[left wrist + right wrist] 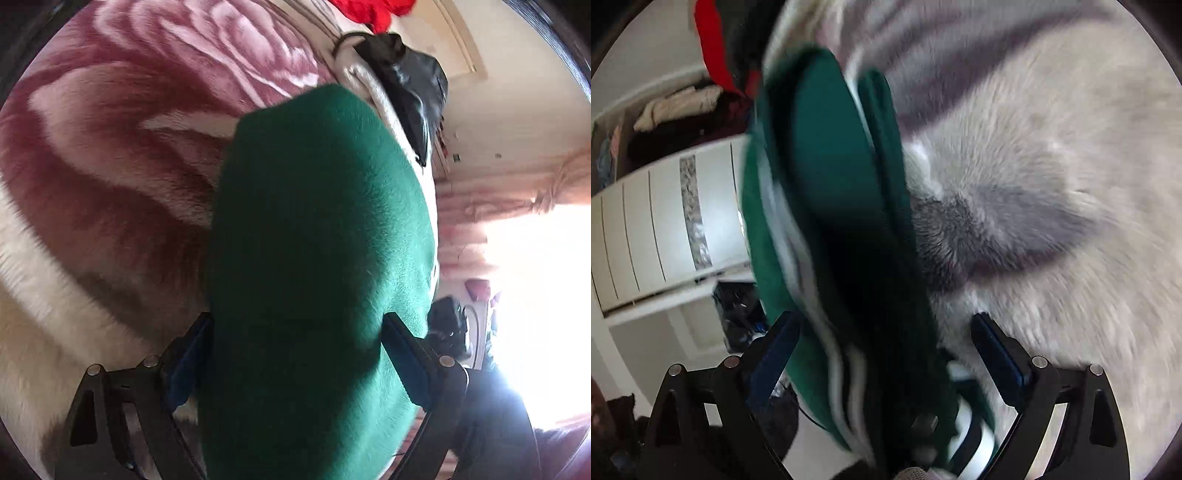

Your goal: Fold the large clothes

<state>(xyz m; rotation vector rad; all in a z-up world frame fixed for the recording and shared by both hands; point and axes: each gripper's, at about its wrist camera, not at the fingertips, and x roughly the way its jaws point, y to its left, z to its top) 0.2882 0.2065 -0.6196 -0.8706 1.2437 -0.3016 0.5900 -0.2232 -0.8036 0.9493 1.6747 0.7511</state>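
A thick folded green garment (317, 229) fills the middle of the left wrist view and reaches out over the bed. My left gripper (295, 343) stands wide, both blue pads (188, 362) pressed against the bundle's sides. In the right wrist view the same green garment (820, 177), with white stripes at its cuff, hangs blurred between my right gripper's (886, 332) fingers. Those jaws are spread wide. The right pad (993, 350) stands clear of the cloth, with furry blanket showing in the gap.
A plush pink and white blanket (122, 155) covers the bed under both grippers. Red cloth (373, 11) and a black bag (413, 85) lie at the far edge. A white wardrobe (657, 229) stands to the left, and a bright curtained window (535, 280) to the right.
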